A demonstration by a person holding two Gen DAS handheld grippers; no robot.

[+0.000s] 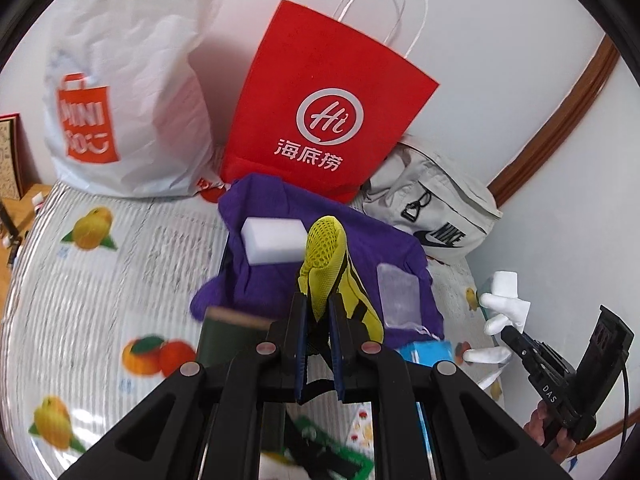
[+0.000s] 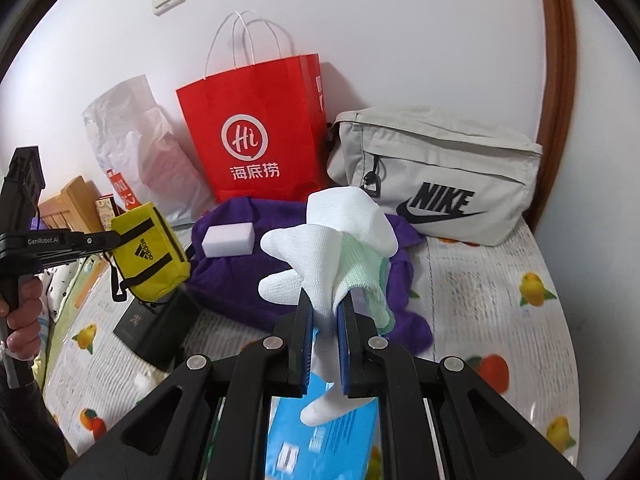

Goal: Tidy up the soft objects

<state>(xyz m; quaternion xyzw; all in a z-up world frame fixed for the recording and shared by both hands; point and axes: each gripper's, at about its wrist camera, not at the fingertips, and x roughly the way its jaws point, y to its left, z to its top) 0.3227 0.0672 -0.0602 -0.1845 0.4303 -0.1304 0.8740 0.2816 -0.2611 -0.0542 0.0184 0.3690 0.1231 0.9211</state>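
My left gripper is shut on a yellow mesh pouch, which hangs in the air over a purple cloth. On that cloth lie a white sponge block and a clear plastic packet. The right wrist view shows the same pouch off to the left, with black straps. My right gripper is shut on a white glove together with a pale green cloth, both lifted above the purple cloth.
A red paper bag, a white plastic bag and a grey Nike bag stand along the wall. A blue box and a black box lie on the fruit-printed cover. A hand holds the left gripper's handle.
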